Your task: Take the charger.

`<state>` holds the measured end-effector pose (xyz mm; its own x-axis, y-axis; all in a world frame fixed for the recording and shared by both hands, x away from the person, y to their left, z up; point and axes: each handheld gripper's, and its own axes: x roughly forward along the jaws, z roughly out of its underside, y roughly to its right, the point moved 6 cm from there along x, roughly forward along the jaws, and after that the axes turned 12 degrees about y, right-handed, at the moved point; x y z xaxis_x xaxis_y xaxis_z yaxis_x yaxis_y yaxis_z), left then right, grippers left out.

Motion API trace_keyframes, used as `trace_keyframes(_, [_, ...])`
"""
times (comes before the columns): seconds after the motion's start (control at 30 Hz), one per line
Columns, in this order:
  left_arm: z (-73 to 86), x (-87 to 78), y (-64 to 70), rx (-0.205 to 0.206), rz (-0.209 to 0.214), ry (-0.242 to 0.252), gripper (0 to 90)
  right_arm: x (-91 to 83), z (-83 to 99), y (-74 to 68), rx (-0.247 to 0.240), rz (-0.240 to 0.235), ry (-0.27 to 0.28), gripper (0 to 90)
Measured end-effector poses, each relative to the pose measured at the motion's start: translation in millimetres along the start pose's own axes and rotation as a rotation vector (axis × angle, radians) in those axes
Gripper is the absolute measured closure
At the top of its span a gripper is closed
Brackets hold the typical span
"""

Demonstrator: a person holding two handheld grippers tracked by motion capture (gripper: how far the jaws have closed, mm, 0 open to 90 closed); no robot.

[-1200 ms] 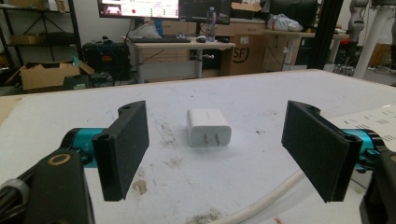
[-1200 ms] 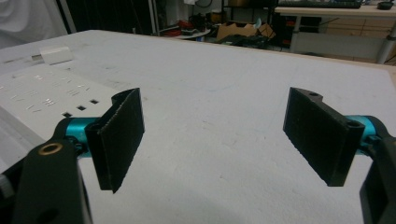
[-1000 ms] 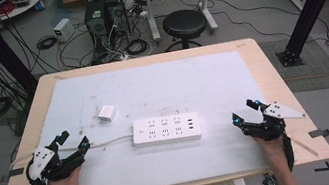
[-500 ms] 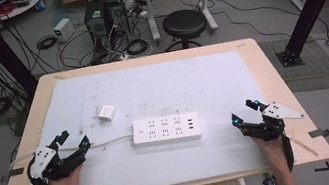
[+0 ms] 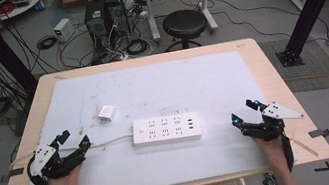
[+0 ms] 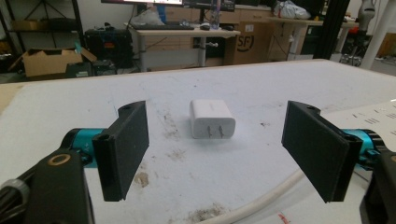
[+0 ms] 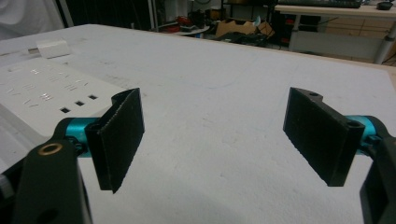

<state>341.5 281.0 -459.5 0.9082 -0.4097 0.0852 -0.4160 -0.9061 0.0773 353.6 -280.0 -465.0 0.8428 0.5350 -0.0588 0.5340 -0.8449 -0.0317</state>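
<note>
Left gripper view gives me the white charger (image 6: pixel 212 119) lying prongs-toward-me beyond my left gripper (image 6: pixel 224 154), whose jaws stand wide apart and empty; just left of the power strip (image 5: pixel 166 129), it looks light, rigid, slick-sided, so I'd pinch its flat flanks; right gripper (image 5: pixel 250 115) equally spread.

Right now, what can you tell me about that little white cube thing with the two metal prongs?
It is a small white charger plug, boxy with rounded corners, and looks like smooth plastic. Two flat metal prongs stick out of the side facing the left gripper. It lies alone on the white mat, beyond the power strip and its cable. Nothing touches it except the mat.
</note>
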Motion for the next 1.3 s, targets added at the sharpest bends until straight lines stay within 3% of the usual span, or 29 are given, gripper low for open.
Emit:
trace_keyframes(0.27, [-5.1, 4.0, 5.0, 0.014, -0.011, -0.024, 23.1, 0.2, 0.1, -0.7, 0.000, -0.004, -0.003, 20.9])
trace_keyframes(0.3, [-12.2, 8.7, 9.6, 0.034, 0.011, -0.031, 23.1, 0.4, 0.2, -0.5, -0.005, -0.005, -0.003, 20.9])
trace_keyframes(0.47, [-17.0, 14.2, 14.1, 0.047, 0.030, -0.054, 23.0, 0.9, 0.0, -0.7, -0.012, -0.009, 0.000, 20.9])
trace_keyframes(0.5, [-22.5, 23.0, 19.6, 0.064, 0.057, -0.093, 23.0, 0.9, 0.0, -0.7, -0.012, -0.009, 0.000, 20.9])
trace_keyframes(0.53, [-22.5, 23.0, 19.6, 0.064, 0.057, -0.093, 23.1, 0.9, 0.0, -0.7, -0.012, -0.009, 0.000, 20.9])
trace_keyframes(0.57, [-26.8, 29.8, 22.1, 0.070, 0.068, -0.123, 23.1, 0.8, 0.0, -0.6, -0.017, -0.006, 0.001, 20.9])
trace_keyframes(0.73, [-38.5, 47.1, 25.0, 0.053, 0.095, -0.170, 23.1, 0.4, 0.2, -1.1, -0.017, -0.003, -0.006, 21.0])
trace_keyframes(0.9, [-40.9, 52.8, 24.6, 0.047, 0.094, -0.184, 23.1, 0.9, 0.2, -1.3, -0.020, -0.008, -0.004, 20.9])
trace_keyframes(0.93, [-42.7, 64.3, 23.3, 0.038, 0.103, -0.231, 23.1, 0.9, 0.2, -1.3, -0.020, -0.008, -0.004, 21.0])
trace_keyframes(1.07, [-42.8, 70.3, 22.6, 0.028, 0.103, -0.255, 23.0, 1.1, 0.2, -1.3, -0.023, -0.006, -0.003, 20.9])
trace_keyframes(1.1, [-42.9, 79.5, 20.5, 0.032, 0.104, -0.296, 23.1, 1.1, 0.3, -1.5, -0.024, -0.005, -0.005, 21.0])
trace_keyframes(1.3, [-38.0, 93.7, 14.9, 0.039, 0.076, -0.361, 23.1, 1.1, 0.4, -1.6, -0.024, -0.004, -0.007, 21.0])
